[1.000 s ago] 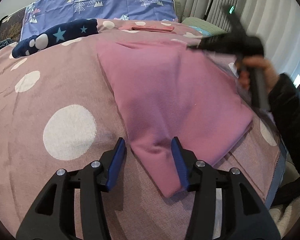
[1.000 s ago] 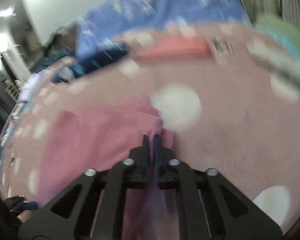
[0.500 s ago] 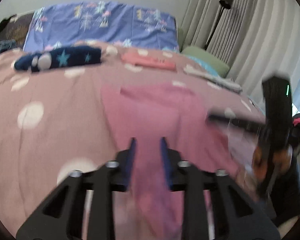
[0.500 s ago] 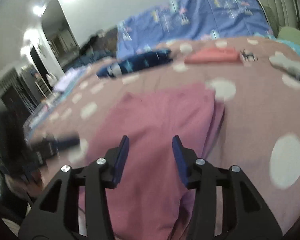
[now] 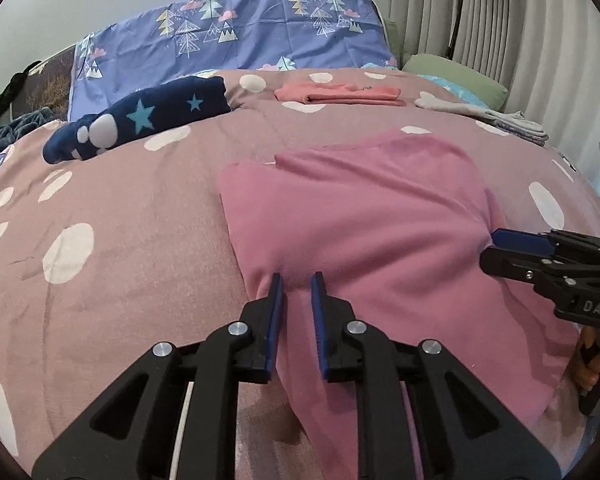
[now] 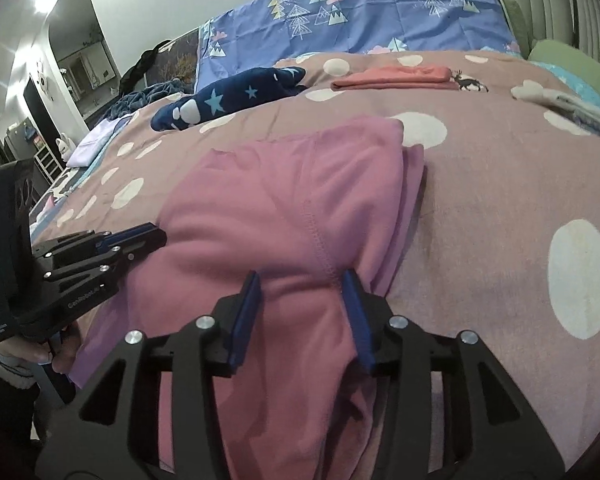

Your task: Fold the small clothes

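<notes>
A pink garment (image 5: 380, 208) lies folded on the mauve, white-dotted bedspread (image 5: 140, 200). My left gripper (image 5: 296, 280) is at the garment's near left edge, its narrow jaws pinching a ridge of pink cloth. In the right wrist view the same garment (image 6: 300, 184) shows a stitched seam running toward my right gripper (image 6: 300, 276). That gripper stands open at the near right edge, a loose bulge of cloth between its blue pads. Each gripper shows in the other's view: the right gripper (image 5: 490, 248) at the cloth's right side, the left gripper (image 6: 152, 240) at its left side.
Farther up the bed lie a navy star-print garment (image 5: 140, 120), a folded coral piece (image 5: 340, 94) and a pale folded stack (image 5: 480, 114). A blue tree-print pillow (image 5: 240, 36) and a green pillow (image 5: 452, 72) sit at the head. A hand (image 6: 56, 356) holds the left gripper's handle.
The left jaws have narrowed onto the garment's near left edge. The right gripper, shut on cloth a second ago, has opened and swung round to the near right edge.
</notes>
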The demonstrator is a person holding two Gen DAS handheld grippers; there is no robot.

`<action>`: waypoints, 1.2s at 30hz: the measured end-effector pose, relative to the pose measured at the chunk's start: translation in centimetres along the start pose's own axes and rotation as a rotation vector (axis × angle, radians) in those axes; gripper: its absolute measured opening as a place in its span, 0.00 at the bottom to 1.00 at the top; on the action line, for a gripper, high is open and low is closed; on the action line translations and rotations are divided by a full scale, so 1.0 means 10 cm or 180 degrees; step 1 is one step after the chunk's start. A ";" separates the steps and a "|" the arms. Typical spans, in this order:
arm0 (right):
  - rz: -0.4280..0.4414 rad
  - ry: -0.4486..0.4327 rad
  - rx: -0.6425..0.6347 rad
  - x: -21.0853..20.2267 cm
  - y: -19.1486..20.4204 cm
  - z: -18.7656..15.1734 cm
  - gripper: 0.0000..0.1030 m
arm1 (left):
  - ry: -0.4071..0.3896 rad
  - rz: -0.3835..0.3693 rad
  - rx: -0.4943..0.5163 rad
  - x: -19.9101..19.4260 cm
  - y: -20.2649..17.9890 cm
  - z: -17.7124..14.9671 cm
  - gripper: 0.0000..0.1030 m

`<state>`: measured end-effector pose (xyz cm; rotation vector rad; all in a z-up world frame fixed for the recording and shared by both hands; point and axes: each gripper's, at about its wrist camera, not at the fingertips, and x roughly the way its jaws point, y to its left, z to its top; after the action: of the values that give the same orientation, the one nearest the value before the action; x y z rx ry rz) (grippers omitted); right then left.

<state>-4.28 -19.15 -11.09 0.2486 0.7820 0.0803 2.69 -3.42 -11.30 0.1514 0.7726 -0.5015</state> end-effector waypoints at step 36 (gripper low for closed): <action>0.1201 0.0487 0.0795 0.62 -0.76 0.57 0.65 | 0.0451 -0.1153 -0.0558 0.50 0.29 0.24 0.69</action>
<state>3.95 -26.61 -13.38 0.6317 0.8901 0.3622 8.68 -3.54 -13.26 -0.1205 0.9851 -0.7677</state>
